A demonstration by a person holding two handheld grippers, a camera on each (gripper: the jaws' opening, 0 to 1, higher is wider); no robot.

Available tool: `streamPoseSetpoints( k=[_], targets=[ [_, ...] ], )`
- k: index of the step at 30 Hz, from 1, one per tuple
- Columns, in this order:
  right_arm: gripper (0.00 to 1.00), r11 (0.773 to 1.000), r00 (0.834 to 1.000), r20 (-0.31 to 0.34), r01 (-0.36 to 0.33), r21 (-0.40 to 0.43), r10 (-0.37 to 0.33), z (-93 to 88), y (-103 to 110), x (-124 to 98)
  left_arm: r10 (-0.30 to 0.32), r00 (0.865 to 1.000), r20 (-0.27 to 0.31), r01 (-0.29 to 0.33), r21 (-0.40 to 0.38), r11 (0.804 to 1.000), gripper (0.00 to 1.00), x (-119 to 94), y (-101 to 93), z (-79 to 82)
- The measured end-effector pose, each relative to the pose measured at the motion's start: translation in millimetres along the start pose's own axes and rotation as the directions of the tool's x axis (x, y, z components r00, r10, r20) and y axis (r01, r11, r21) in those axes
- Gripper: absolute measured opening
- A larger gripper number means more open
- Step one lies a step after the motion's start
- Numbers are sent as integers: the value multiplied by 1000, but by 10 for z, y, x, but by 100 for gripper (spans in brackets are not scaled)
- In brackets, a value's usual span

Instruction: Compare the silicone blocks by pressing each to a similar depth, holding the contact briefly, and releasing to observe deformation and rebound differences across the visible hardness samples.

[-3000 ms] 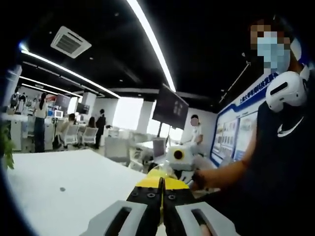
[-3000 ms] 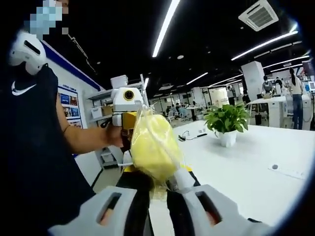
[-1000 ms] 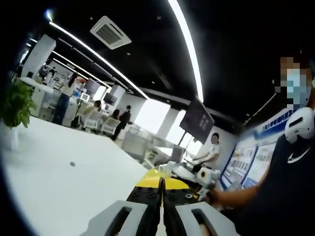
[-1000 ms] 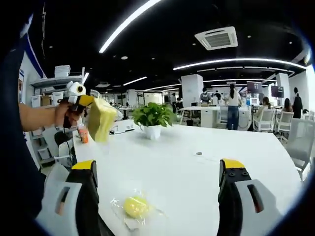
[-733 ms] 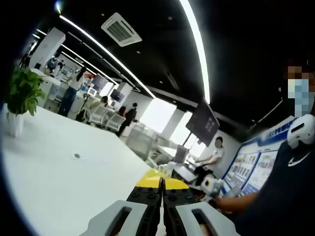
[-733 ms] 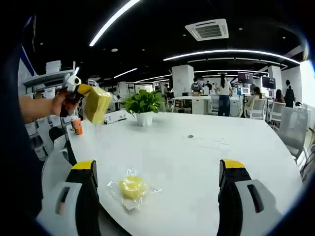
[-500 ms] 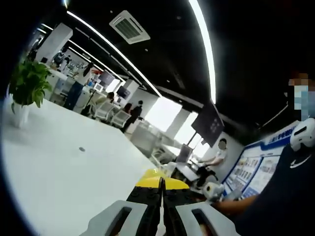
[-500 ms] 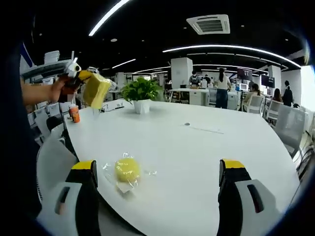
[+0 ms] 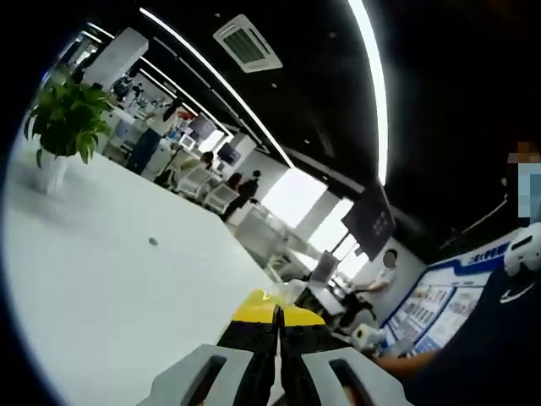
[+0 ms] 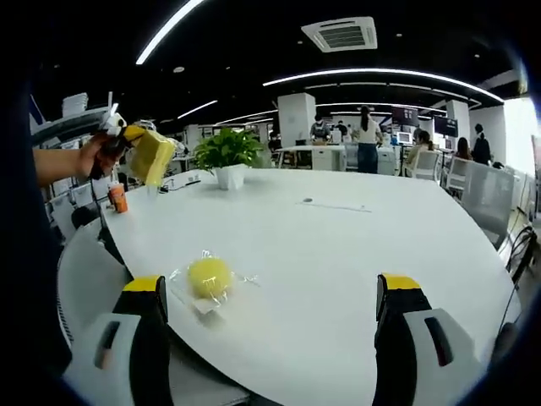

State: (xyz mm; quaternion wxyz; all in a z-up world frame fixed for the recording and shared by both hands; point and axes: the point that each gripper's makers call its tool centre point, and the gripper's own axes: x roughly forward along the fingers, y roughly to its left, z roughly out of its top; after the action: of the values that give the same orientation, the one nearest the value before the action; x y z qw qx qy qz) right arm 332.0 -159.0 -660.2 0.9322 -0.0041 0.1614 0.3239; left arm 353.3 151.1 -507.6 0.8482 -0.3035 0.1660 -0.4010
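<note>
**Q:** Silicone blocks: where are they, and what is each gripper doing?

**A:** In the right gripper view, a round yellow silicone sample (image 10: 209,277) in a clear wrapper lies on the white table (image 10: 355,254), lower left of centre, just beyond the right gripper's (image 10: 269,326) left jaw. That gripper's jaws stand wide apart at the bottom of the frame, with nothing between them. At the upper left of the same view, the person's hand (image 10: 95,157) holds the left gripper (image 10: 132,140) up in the air, closed on a yellow silicone block in a bag (image 10: 150,156).

**Q:** What does the left gripper view add?

**A:** Its own jaws meet at bottom centre, yellow-tipped and pressed together. Behind them is the table surface, with a potted plant (image 9: 66,127) at the upper left.

**Q:** Anything else on the table?

**A:** A potted plant (image 10: 226,158) stands far back, left of centre, and a small orange cup (image 10: 118,199) sits near the left edge.

**Q:** Which step does this look like?

**A:** Judging from the layout, a changeover between samples: one block is lifted clear, the round one rests untouched, and no press is under way.

**Q:** What does the next move call for?

**A:** Probably lowering the open right gripper onto the round sample squarely, since the loose wrapper may slide, then pressing to a depth matching the other block, pausing, and letting go to watch it spring back.
</note>
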Motion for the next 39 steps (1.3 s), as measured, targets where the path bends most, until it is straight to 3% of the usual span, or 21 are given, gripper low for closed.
streamPoseSetpoints(
  k=[14,24,39],
  targets=[
    [97,1000,1000,-16,-22,10,22,-60,89,60,42,999,-14,-43,-93,995,0,36,337,-316],
    [97,1000,999,-31,-22,2,22,-103,34,72,94,992,-87,-105,-130,986,0,66,655,-663],
    [97,1000,997,-71,-9,19,10,-254,50,50,150,983,-109,-172,-232,957,0,14,996,-869]
  ],
)
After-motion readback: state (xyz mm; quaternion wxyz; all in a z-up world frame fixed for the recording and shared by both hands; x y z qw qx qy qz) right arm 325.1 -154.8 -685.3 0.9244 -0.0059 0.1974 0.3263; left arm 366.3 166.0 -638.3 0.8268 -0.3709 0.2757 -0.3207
